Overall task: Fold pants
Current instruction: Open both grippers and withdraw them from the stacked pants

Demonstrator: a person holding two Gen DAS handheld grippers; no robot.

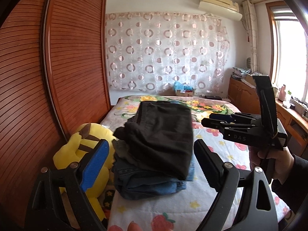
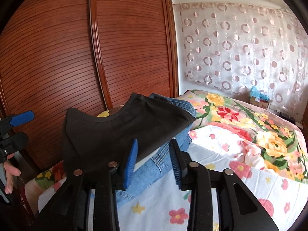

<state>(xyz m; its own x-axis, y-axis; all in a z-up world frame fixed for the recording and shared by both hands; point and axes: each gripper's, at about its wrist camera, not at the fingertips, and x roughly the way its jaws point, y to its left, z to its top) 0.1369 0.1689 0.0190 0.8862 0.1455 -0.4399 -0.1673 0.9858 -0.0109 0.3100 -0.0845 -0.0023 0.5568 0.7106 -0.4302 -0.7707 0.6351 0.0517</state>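
Two garments are stacked on the flowered bedspread: the folded black pants are laid on top of folded jeans, beside a yellow plush toy. The left gripper is held wide open before the stack, nothing clasped. The right gripper is seen partly parted at the stack's edge, nothing pinched.

Home bedroom: bed, wardrobe, curtain.
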